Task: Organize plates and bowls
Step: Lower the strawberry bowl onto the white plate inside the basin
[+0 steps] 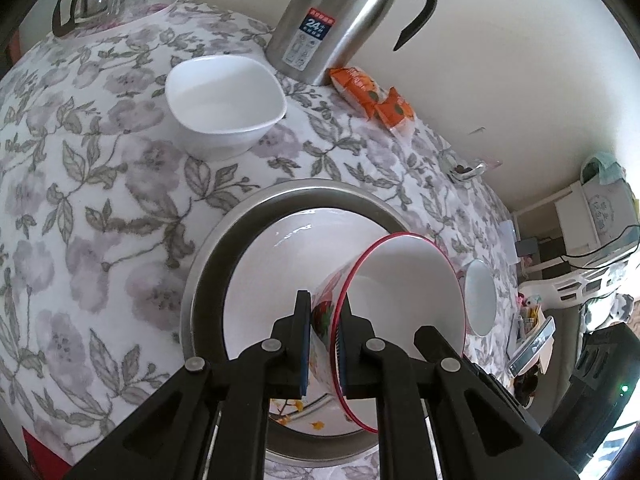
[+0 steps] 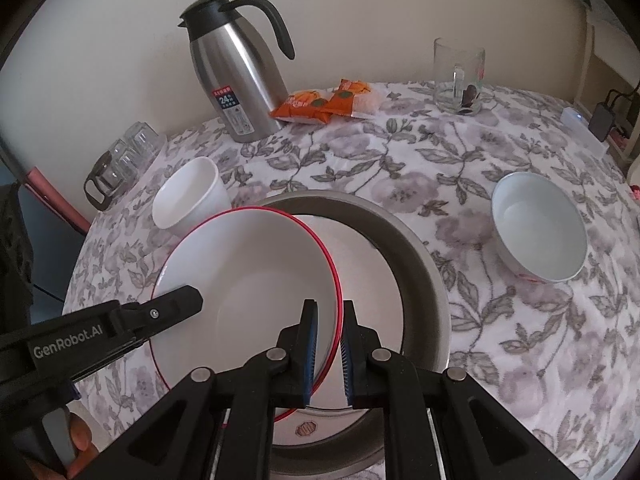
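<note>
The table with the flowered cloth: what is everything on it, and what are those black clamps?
Red-rimmed bowl: one, white inside, held tilted over the metal tray.
Metal tray: one, grey, centre, with a white plate in it.
Square bowl: one, white, far left.
Round bowl: one, white, right.
Thermos jug: one, steel and black, back.
Snack packets: orange, beside the jug.
Glass mug: one, clear, back right.
Glasses: clear, count unclear, far left.
Left gripper, right gripper: black, fingers clamped on the bowl's rim.
</note>
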`<act>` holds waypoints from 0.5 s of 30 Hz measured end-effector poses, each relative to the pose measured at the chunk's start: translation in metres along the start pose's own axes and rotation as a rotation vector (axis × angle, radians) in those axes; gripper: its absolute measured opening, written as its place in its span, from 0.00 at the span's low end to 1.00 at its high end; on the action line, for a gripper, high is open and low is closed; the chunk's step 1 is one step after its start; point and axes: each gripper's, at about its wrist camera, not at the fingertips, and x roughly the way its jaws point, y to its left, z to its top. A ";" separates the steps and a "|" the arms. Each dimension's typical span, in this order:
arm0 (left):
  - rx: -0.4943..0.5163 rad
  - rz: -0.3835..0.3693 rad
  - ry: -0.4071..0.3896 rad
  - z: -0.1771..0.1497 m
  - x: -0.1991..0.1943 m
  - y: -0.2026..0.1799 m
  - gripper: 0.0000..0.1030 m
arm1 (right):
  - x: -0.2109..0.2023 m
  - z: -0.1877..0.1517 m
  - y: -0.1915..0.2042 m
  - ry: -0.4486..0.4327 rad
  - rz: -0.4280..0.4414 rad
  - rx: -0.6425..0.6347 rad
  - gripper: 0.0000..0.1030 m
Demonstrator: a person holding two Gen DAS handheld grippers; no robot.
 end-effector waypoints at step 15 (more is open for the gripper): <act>-0.020 0.021 0.023 0.007 0.016 0.008 0.11 | 0.017 0.003 0.000 0.034 0.003 0.014 0.12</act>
